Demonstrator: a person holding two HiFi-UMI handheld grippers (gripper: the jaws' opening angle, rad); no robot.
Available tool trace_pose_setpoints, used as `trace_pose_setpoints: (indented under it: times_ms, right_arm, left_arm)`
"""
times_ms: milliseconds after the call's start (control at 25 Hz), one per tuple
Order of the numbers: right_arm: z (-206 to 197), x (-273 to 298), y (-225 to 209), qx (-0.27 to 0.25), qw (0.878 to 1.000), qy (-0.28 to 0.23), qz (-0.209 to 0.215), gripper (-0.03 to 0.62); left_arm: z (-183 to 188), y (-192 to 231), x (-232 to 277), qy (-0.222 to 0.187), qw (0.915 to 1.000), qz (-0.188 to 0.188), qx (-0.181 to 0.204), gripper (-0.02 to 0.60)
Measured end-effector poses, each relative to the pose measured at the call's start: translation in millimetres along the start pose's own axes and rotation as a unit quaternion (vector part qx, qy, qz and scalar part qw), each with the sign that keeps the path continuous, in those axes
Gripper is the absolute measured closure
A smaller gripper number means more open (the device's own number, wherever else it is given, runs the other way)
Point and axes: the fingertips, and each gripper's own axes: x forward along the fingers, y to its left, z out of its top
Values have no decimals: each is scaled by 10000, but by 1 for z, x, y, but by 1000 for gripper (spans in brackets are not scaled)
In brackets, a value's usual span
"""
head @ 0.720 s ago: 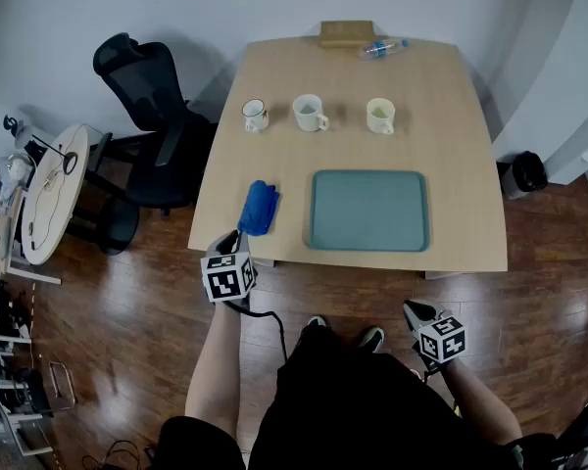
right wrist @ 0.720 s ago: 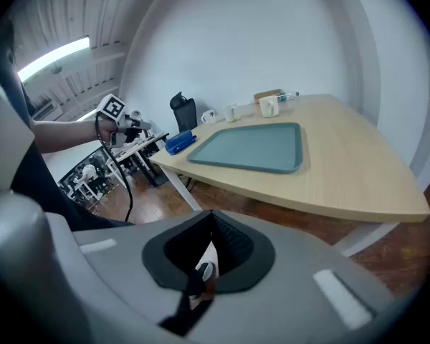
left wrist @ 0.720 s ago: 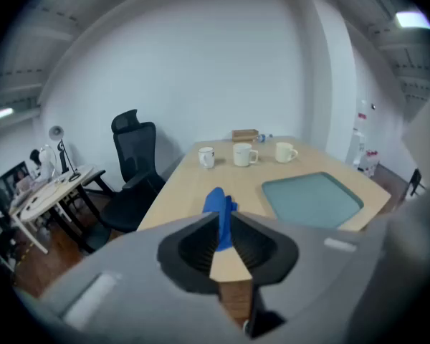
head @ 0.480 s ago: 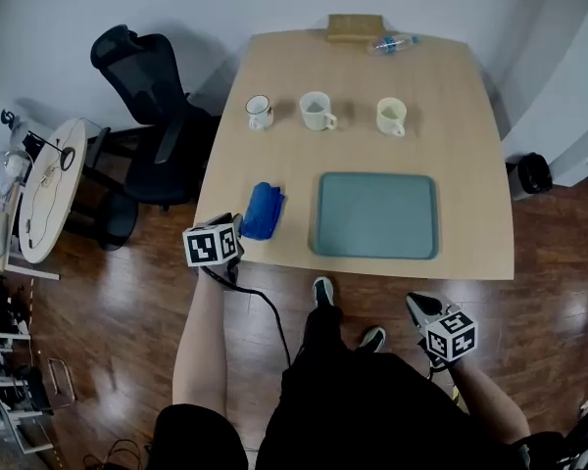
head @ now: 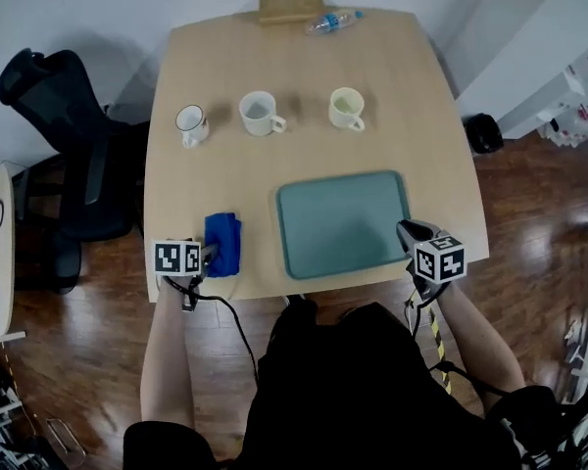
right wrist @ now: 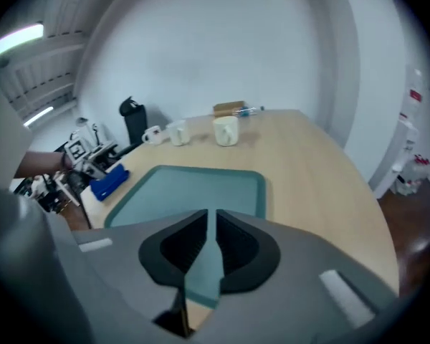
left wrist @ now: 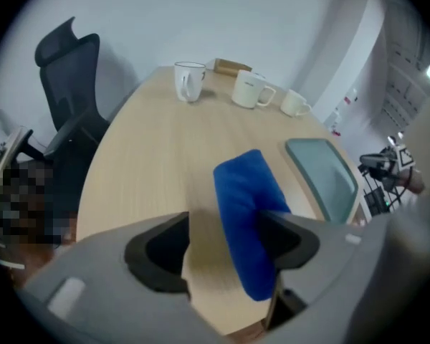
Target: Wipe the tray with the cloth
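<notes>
Bright, even and diffuse from overhead across the pale wooden counter [head: 274,67], with only faint soft shadows beside the white ceramic mugs [head: 258,113]. Dull sheen on the dark brown wooden floor [head: 69,360]. Crisp in the head view, slightly bowed toward the corners. Heavily fisheyed in both gripper views, ringed by black vignette. Smeared and out of focus around the grey plastic left gripper [left wrist: 222,239] and the near end of the folded blue cloth [left wrist: 244,192]. Glowing white ceiling strip light [right wrist: 18,38] at upper left of the right gripper view; grey right gripper [right wrist: 211,224] soft too.
</notes>
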Motion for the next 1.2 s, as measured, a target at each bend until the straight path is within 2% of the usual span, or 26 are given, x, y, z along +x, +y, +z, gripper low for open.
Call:
trace_pose_setpoints:
  times_ms: [80, 160, 240, 360, 480, 560, 600, 640, 680, 720, 760, 800, 920, 960, 1000, 1040, 1200]
  right_arm:
    - [-1, 12, -36, 303, 9983, 279, -407, 474]
    - [-11, 18, -64, 448, 9948, 629, -667, 450]
    - [-27, 27, -78, 534, 9913, 990, -677, 450]
    - [-42, 36, -91, 617, 9883, 1344, -382, 467]
    - [-47, 36, -93, 614, 9868, 1490, -180, 499]
    - [-46, 35, -90, 680, 9867, 1473, -33, 504]
    - [-45, 36, -88, 703, 9868, 1455, 62, 517]
    - [-43, 37, -86, 717, 9869, 1440, 150, 525]
    - [-42, 37, -86, 725, 9868, 1431, 218, 528]
    - [-42, 37, -86, 731, 9867, 1428, 266, 530]
    - [-42, 38, -86, 733, 9866, 1423, 299, 533]
    - [-42, 38, -85, 725, 9868, 1414, 321, 534]
    - [-41, 40, -83, 614, 9882, 1362, 325, 534]
    - [-40, 40, -82, 578, 9887, 1351, 303, 536]
    - [-40, 40, -82, 556, 9890, 1344, 275, 536]
    - [-41, 39, -82, 553, 9892, 1337, 252, 537]
    - [-45, 37, -81, 875, 9868, 1333, 280, 562]
  left_arm:
    - [-1, -18, 3, 128, 9997, -178, 55, 278]
    - [-5, -40, 6, 264, 9991, -317, 50, 279]
    - [-11, -60, 6, 378, 9984, -419, -42, 281]
    - [-6, -90, 18, 410, 9976, -546, -124, 286]
    - [2, -111, 26, 373, 9965, -714, -217, 345]
    - [6, -118, 23, 246, 9935, -981, -516, 364]
    - [9, -120, 20, 140, 9890, -1225, -820, 364]
    - [11, -121, 19, 33, 9811, -1520, -1194, 360]
    - [13, -123, 20, -40, 9719, -1784, -1538, 331]
    - [12, -124, 22, -43, 9658, -1926, -1738, 318]
    - [9, -124, 25, 34, 9660, -1910, -1743, 314]
    - [5, -124, 29, 170, 9713, -1762, -1588, 314]
    - [-3, -131, 38, 504, 9883, -1147, -864, 316]
    - [-2, -137, 40, 510, 9907, -1050, -699, 365]
    - [0, -142, 41, 465, 9924, -972, -603, 434]
    - [3, -145, 39, 376, 9939, -868, -560, 453]
    - [35, -146, 10, -269, 9959, -497, -705, 469]
